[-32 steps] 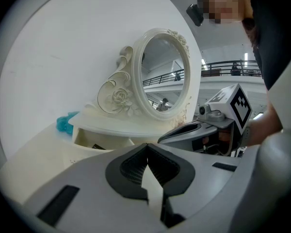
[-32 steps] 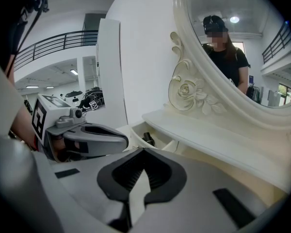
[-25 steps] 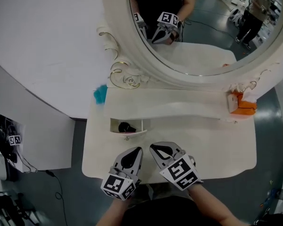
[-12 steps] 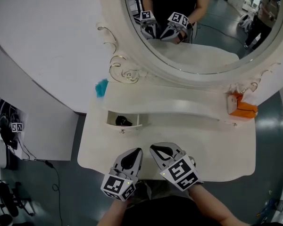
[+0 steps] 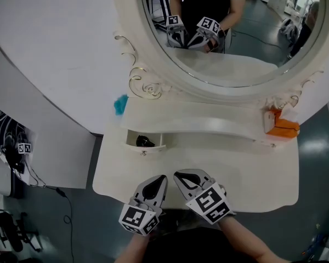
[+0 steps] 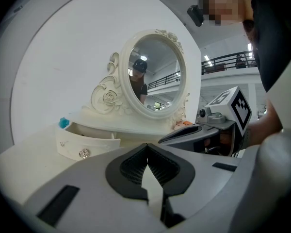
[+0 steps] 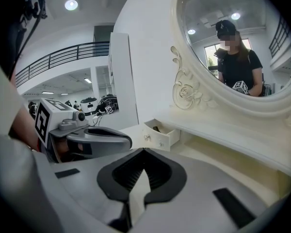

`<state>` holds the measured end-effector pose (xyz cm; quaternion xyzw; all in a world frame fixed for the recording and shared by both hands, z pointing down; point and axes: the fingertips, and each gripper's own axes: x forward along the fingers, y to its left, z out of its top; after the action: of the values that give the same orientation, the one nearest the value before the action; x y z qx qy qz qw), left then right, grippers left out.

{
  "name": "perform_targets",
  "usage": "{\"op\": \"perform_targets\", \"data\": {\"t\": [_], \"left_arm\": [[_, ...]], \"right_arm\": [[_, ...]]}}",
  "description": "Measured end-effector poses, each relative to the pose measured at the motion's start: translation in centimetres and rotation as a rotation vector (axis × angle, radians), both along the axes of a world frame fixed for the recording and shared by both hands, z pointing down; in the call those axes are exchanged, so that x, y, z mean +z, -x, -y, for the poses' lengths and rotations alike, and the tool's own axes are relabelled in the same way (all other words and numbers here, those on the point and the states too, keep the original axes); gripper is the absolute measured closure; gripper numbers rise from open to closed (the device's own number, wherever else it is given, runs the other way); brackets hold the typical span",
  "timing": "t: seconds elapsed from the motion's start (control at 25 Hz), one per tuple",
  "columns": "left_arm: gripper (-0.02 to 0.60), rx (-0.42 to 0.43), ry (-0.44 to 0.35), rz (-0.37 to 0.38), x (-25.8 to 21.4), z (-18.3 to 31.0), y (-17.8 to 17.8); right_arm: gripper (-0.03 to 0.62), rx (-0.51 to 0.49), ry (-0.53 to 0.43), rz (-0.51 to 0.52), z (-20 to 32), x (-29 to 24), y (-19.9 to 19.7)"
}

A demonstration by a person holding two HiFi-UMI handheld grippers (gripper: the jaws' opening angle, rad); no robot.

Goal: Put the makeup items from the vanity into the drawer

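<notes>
The left gripper (image 5: 158, 180) and right gripper (image 5: 182, 175) hovered side by side at the front edge of the vanity (image 5: 252, 171), each with its jaws pressed together on nothing. The small drawer (image 5: 153, 148) stood open with a black item (image 5: 144, 142) inside. A teal item (image 5: 120, 104) and an orange item (image 5: 282, 126) sat at opposite ends of the shelf.

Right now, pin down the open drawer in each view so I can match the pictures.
Head view: the open drawer is left of centre, under the shelf's left end.
Left gripper view: the drawer is at lower left.
Right gripper view: the drawer is near centre.
Shared landmark: the oval mirror, up and right of the drawer in all three.
</notes>
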<state>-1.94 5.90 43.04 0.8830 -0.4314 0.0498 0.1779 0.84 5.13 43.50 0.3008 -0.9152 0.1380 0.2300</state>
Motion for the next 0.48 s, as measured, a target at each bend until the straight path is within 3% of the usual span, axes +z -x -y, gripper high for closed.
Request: {"op": "perform_targets", "data": {"t": [0.48], "left_arm": [[0.566, 0.04, -0.035, -0.013, -1.6, 0.0, 1.4]], "right_arm": [[0.572, 0.043, -0.016, 0.005, -0.6, -1.0, 1.3]]}}
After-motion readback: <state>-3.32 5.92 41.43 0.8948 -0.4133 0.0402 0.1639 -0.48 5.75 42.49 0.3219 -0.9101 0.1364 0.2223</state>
